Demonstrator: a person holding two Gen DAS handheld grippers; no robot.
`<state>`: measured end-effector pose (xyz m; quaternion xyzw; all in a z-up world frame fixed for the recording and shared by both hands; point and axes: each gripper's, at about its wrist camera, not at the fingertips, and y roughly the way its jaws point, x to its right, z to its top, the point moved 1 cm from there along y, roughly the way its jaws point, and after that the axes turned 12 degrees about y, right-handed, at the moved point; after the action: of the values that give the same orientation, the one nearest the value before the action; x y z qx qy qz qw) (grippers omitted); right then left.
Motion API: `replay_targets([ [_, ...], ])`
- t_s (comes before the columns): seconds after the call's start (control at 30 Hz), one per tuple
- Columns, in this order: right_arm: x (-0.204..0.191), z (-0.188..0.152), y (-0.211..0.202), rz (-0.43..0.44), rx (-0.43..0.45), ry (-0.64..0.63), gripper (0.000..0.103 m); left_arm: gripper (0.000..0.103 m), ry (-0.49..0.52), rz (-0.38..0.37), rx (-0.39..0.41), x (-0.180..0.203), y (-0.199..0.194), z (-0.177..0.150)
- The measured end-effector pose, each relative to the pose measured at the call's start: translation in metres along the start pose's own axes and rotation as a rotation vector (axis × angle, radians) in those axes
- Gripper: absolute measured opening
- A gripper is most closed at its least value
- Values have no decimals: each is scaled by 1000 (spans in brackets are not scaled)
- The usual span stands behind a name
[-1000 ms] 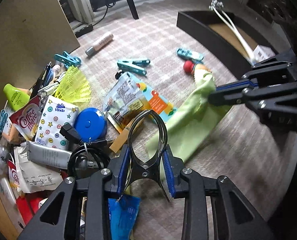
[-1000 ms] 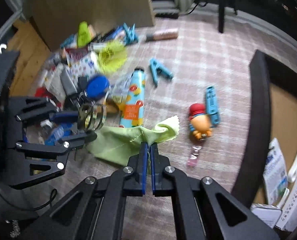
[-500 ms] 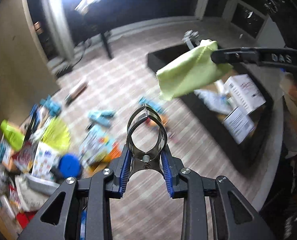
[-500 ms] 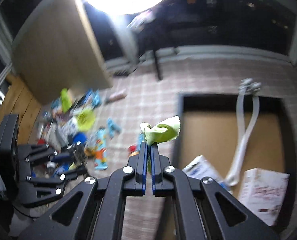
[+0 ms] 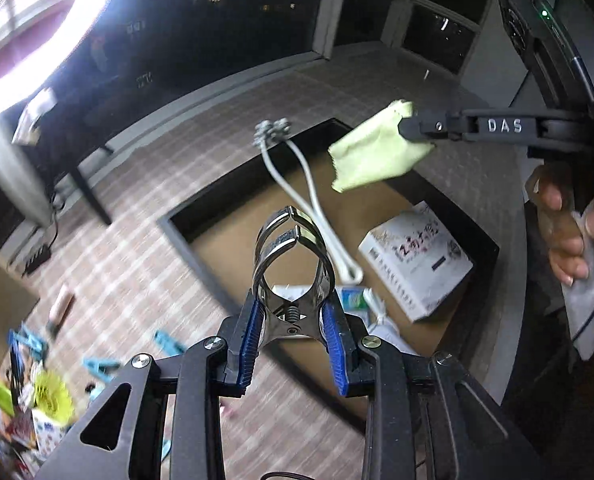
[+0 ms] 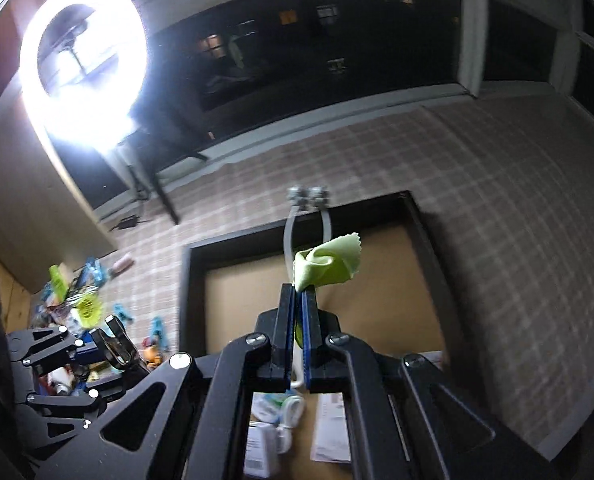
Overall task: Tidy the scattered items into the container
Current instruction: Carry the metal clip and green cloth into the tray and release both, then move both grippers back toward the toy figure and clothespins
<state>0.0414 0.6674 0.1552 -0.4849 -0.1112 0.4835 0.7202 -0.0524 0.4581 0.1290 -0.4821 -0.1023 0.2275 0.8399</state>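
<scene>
Your left gripper [image 5: 293, 344] is clamped on the handles of a shiny metal spring clamp [image 5: 291, 256], its blue pads pressing both handles, and the clamp's serrated tip points forward over the container. Your right gripper [image 6: 295, 292] is closed tight on a crumpled lime-green cloth [image 6: 329, 262], which bunches above the 2 blue-lined fingers; in the left wrist view the same cloth hangs in the air from that gripper's tip above the container's far right part.

The container is a shallow black rectangular tray with a brown cardboard floor [image 5: 185, 224], lying on a beige checked mat [image 5: 145, 184]. Inside it, a white cable with 2 metal plugs [image 5: 309, 196] runs from the far edge, where the plugs rest on the rim, toward the near side. A white printed box [image 5: 415, 258] lies near the tray's right edge, and smaller white and green packets [image 5: 353, 300] sit toward its near edge, partly hidden by the clamp.

Scattered items remain on the mat beyond the tray's left edge: blue plastic clothes pegs [image 5: 97, 364], a pinkish tube [image 5: 61, 304], a yellow-green mesh piece [image 5: 53, 396] and a blurred heap of packets at the mat's near left corner. A bright ring light [image 6: 83, 60] glares at the far left beside dark windows. Your hand [image 5: 561, 232] grips the right gripper's handle.
</scene>
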Motion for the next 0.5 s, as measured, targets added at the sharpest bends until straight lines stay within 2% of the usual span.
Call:
replay_targets([
  [0.03,4,1,0,-10,5,0,4,30,1,7,0,3,2,5],
  [0.1,9,3,2,-31,14,-6,9,50,-8,25,-27,7,11,15],
  [0.13,12,5,4,-47,8,3,26,68,-21,31,-35,7,13,17],
  [0.17,14,6,5,-63,4,19,44,68,-29,38,-29,7,13,18],
  [0.2,15,7,4,-64,14,25,47,68,-35,51,-21,6,11,18],
  [0.33,4,4,0,-49,44,-20,47,68,-59,82,-15,-7,0,8],
  [0.5,-21,-6,7,13,11,-84,47,68,-117,148,-40,-46,-19,-28],
])
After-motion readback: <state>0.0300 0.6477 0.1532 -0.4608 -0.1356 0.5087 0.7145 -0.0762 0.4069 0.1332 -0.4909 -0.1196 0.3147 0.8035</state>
